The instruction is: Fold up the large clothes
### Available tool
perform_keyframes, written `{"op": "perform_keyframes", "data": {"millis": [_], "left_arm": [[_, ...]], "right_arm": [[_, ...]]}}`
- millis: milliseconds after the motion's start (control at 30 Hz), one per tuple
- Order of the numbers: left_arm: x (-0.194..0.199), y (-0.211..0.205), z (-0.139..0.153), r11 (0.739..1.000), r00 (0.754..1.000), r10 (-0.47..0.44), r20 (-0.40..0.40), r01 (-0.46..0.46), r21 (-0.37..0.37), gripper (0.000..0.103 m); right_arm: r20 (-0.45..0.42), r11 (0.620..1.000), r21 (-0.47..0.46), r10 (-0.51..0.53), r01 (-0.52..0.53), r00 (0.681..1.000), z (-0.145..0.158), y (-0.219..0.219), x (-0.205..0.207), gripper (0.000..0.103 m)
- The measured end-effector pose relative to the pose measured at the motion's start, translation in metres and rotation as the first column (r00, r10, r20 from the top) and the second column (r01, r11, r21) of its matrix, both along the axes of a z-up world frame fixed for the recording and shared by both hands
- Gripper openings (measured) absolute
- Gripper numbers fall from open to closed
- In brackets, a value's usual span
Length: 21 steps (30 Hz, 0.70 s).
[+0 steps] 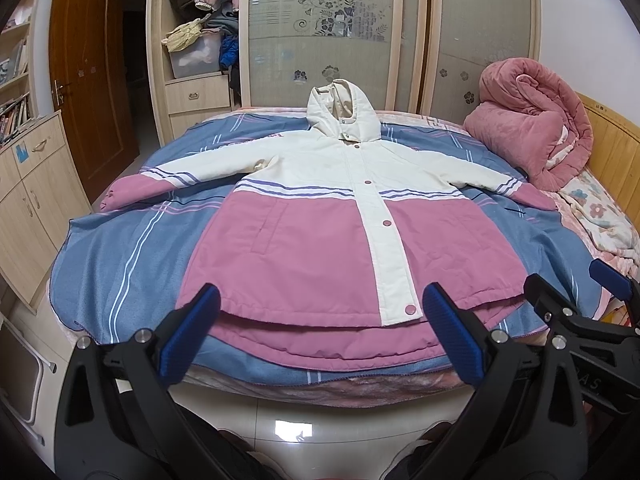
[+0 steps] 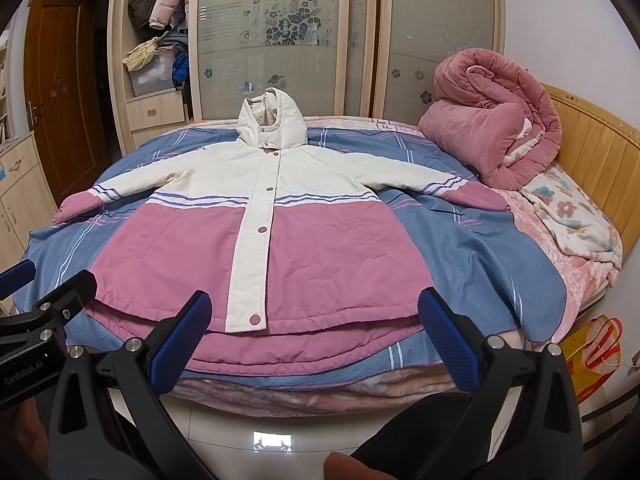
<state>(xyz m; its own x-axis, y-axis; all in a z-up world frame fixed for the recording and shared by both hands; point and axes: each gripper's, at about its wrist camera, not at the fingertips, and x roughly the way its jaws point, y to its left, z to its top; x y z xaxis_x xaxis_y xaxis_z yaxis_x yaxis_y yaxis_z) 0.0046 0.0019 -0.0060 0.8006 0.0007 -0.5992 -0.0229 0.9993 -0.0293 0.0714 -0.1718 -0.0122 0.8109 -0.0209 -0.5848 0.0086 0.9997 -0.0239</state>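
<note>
A hooded jacket (image 1: 320, 216), cream on top and pink below, lies flat and face up on the bed, buttoned, sleeves spread out, hood at the far side. It also shows in the right wrist view (image 2: 264, 216). My left gripper (image 1: 320, 312) is open and empty, just short of the jacket's hem at the bed's near edge. My right gripper (image 2: 316, 316) is open and empty at the same hem, to the right of the left one. The right gripper also shows at the right edge of the left wrist view (image 1: 576, 292).
The bed carries a blue striped sheet (image 1: 120, 248). A rolled pink quilt (image 1: 532, 124) lies at its far right by the wooden headboard (image 1: 616, 148). A wardrobe (image 1: 320, 32) stands behind, cabinets (image 1: 28, 192) and a door on the left. A bag (image 2: 592, 356) sits on the floor at right.
</note>
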Motion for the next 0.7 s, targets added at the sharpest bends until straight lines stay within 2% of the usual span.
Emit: {"op": "perform_keyframes", "data": {"millis": [700], "left_arm": [[0.0002, -0.0005, 0.0003, 1.000, 1.000, 0.000, -0.001, 0.000, 0.003, 0.101]], "right_arm": [[0.003, 1.000, -0.001, -0.001, 0.001, 1.000, 0.0009, -0.0022, 0.0002, 0.102]]}}
